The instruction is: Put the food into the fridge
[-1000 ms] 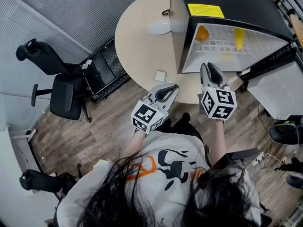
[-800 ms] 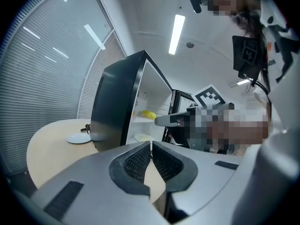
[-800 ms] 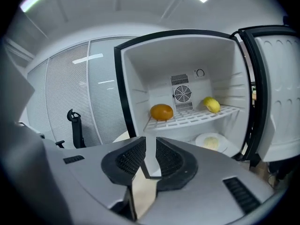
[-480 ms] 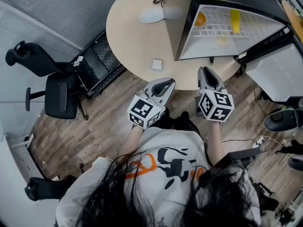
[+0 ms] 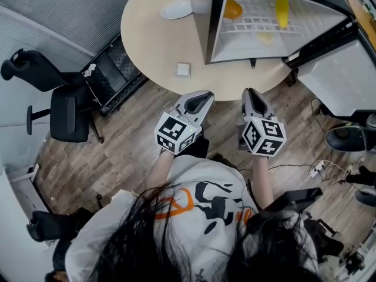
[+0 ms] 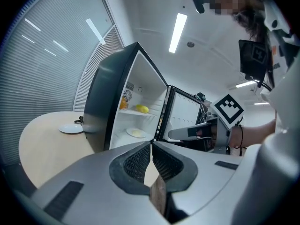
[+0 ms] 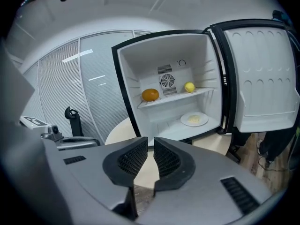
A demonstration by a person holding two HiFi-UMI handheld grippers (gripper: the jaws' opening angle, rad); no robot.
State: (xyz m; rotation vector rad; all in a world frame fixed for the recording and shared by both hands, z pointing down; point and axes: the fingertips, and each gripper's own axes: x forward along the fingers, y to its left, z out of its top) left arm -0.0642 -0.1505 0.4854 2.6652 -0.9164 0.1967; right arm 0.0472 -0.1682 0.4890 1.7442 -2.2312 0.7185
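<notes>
Loading looks done: round orange fruit (image 7: 150,94) and yellow lemon (image 7: 189,86) sit on the shelf and the white plate of pale food (image 7: 194,119) on the floor of the black white-lined mini fridge (image 7: 140,64). What's left is probably pushing the open white door (image 7: 262,78) shut from its outer side. Claws: left gripper (image 5: 198,100) pressed together, empty; right gripper (image 5: 251,96) closing, pads almost met, nothing between. Versus a second ago, both backed off the round beige table (image 5: 153,46) edge to over the wood floor (image 5: 141,134); food unmoved.
</notes>
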